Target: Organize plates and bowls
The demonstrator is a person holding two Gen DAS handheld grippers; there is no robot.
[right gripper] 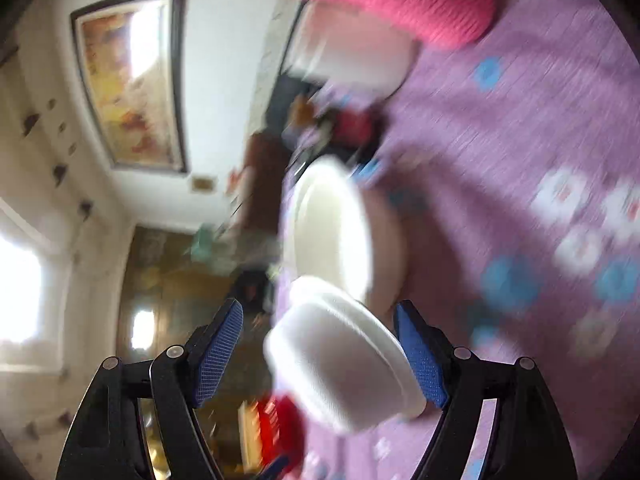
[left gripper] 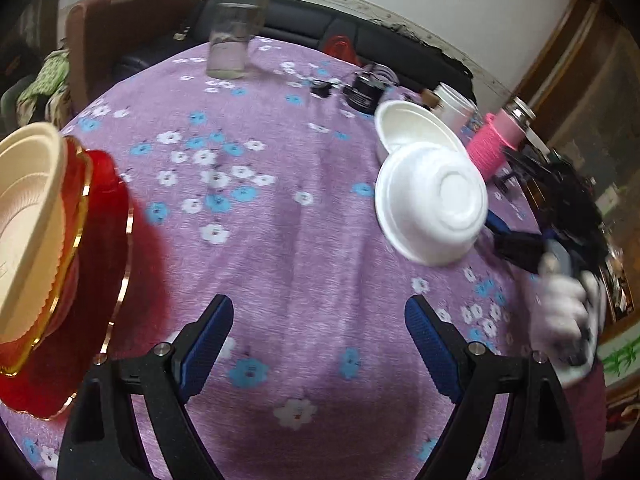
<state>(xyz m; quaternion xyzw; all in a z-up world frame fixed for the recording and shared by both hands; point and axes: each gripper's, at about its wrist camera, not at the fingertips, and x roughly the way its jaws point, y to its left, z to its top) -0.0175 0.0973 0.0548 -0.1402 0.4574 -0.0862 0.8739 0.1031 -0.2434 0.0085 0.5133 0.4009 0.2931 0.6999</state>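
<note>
Two grippers are in play. The left gripper (left gripper: 319, 322) hangs low over the purple flowered tablecloth (left gripper: 280, 208) with its blue pads wide apart and nothing between them. Just to its left, at the near-left edge of its view, sits a stack of plates (left gripper: 60, 248): cream dishes on top of red, gold-rimmed ones.

The right gripper (right gripper: 318, 338) is rolled hard over, so its view shows wall and cloth side by side, blurred. A white foam bowl (right gripper: 344, 364) lies between its spread pads; it seems to touch the right pad while the left pad stands clear, so the pictures do not settle whether the bowl is truly gripped. From the left wrist view that same bowl (left gripper: 434, 204) hangs tilted above the cloth, base facing the camera, with the dark gripper body (left gripper: 552, 216) and a gloved hand (left gripper: 568, 312) behind it. A second white bowl (left gripper: 416, 128) rests on the table just beyond, mouth up, near a pink knitted sleeve (left gripper: 490, 148).

Judging by this, the step is nesting the carried bowl into the resting one. Doing it well means turning the bowl mouth-up, centring it over the other rim, lowering gently and releasing only once seated; light foam crushes or skids easily.
</note>
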